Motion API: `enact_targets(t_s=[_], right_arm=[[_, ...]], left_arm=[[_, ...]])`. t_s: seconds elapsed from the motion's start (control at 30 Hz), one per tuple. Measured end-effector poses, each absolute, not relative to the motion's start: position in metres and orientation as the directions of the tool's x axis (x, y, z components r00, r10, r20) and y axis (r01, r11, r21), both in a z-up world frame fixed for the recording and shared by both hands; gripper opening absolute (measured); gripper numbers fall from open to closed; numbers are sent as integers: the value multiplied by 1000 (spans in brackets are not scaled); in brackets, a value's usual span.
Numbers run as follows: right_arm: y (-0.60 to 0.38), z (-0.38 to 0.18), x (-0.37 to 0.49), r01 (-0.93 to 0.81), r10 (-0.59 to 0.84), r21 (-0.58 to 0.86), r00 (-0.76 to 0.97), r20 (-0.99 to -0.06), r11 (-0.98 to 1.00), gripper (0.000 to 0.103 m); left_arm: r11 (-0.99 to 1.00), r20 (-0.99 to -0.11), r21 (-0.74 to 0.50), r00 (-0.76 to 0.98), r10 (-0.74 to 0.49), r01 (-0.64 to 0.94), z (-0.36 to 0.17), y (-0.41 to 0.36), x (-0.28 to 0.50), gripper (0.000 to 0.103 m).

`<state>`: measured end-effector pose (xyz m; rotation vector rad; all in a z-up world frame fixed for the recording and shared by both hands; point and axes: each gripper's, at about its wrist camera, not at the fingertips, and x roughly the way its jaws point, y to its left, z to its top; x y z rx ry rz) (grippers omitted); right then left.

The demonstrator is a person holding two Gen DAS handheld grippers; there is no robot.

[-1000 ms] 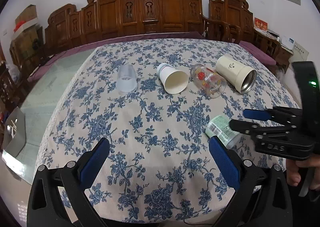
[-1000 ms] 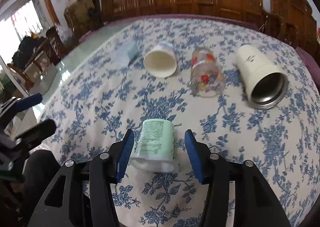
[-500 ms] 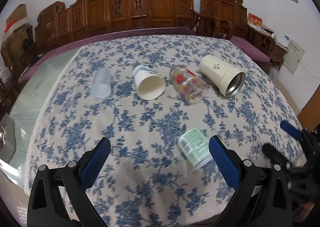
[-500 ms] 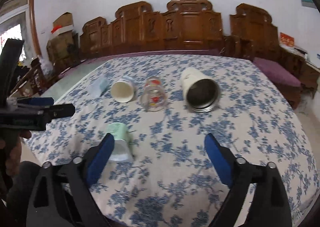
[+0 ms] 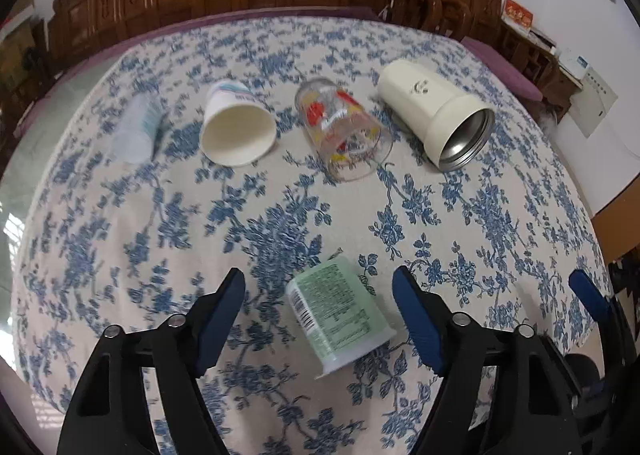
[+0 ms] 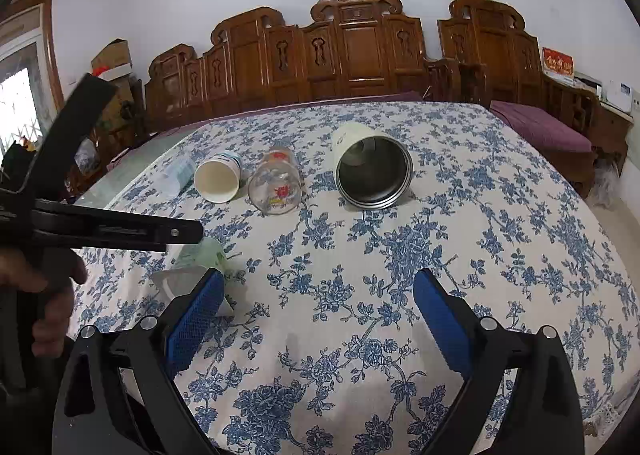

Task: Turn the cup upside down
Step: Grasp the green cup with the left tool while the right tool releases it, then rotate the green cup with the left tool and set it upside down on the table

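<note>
The green cup (image 5: 340, 313) lies on its side between the left claw's (image 5: 320, 315) wide-spread pads, untouched, its inside hidden; the right claw (image 6: 316, 319) gapes empty just beside it; beyond lie a paper cup (image 5: 236, 127), glass (image 5: 344, 131) and steel-lined flask (image 5: 436, 111), visibly empty; bare tablecloth (image 5: 240, 215) between.

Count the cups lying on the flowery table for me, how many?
5: green cup nearest, between the left gripper's fingers; in the far row, clear plastic cup, paper cup, printed glass, cream steel tumbler.
</note>
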<state>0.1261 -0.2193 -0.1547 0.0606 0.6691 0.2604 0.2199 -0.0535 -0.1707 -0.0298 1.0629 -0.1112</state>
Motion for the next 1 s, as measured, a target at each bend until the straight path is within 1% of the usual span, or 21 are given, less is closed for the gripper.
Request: enact_targets(t_s=[0.13, 0.33, 0.63, 0.83, 0.9, 0.93, 1.0], right_arm=[[-220, -158, 127, -221, 261, 141, 749, -608, 965, 96], [-219, -158, 127, -225, 267, 146, 751, -604, 963, 96], [-217, -158, 127, -232, 274, 149, 749, -603, 961, 96], [-216, -160, 126, -235, 276, 149, 746, -605, 961, 96], [-215, -160, 126, -238, 278, 148, 744, -607, 960, 96], [-215, -161, 126, -238, 277, 146, 744, -608, 960, 96], [-216, -161, 126, -240, 278, 145, 743, -608, 960, 96]], left_arm=[[994, -898, -94, 428, -107, 50, -183, -55, 232, 65], [994, -924, -110, 367, -111, 24, -191, -53, 248, 65], [972, -941, -231, 264, -210, -51, -211, -40, 261, 65], [958, -939, -275, 240, -247, -87, -217, -35, 265, 64], [956, -938, -279, 239, -250, -94, -219, -33, 267, 54], [955, -939, -279, 239, -249, -102, -220, -31, 268, 53], [952, -938, -286, 236, -254, -108, -221, -29, 265, 48]])
